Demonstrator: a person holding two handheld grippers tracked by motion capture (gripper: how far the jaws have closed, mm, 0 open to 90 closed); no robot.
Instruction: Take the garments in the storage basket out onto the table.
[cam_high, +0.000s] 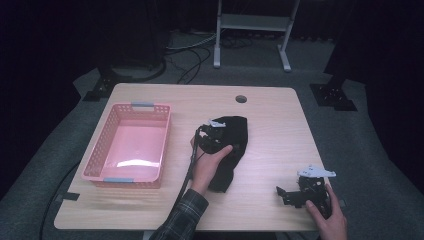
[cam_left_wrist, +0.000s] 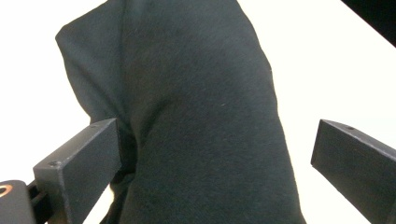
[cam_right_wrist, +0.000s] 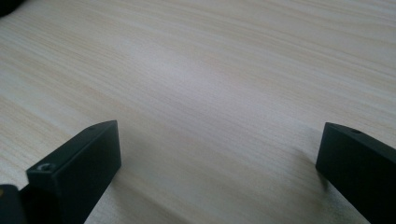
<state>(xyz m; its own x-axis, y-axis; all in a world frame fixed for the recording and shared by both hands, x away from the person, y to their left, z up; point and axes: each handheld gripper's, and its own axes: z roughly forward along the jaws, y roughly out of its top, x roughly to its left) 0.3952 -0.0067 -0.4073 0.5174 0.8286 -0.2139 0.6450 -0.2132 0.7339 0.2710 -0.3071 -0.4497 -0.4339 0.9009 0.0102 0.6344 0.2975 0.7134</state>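
A black cloth (cam_high: 236, 150) lies crumpled in the middle of the wooden table (cam_high: 280, 125). My left gripper (cam_high: 220, 136) is held over it by a hand in a plaid sleeve. In the left gripper view the cloth (cam_left_wrist: 201, 93) runs up between the two jaws, which stand wide apart; the left gripper (cam_left_wrist: 215, 135) is open, with a gap between the cloth and the right jaw. My right gripper (cam_high: 286, 195) rests near the table's front right edge. It is open (cam_right_wrist: 219, 135) with only bare wood between its jaws.
A pink plastic basket (cam_high: 100, 150) stands on the left part of the table, with nothing inside. A small round hole (cam_high: 241, 98) sits near the far edge. Beyond the table are grey carpet, cables and a white stand (cam_high: 252, 22).
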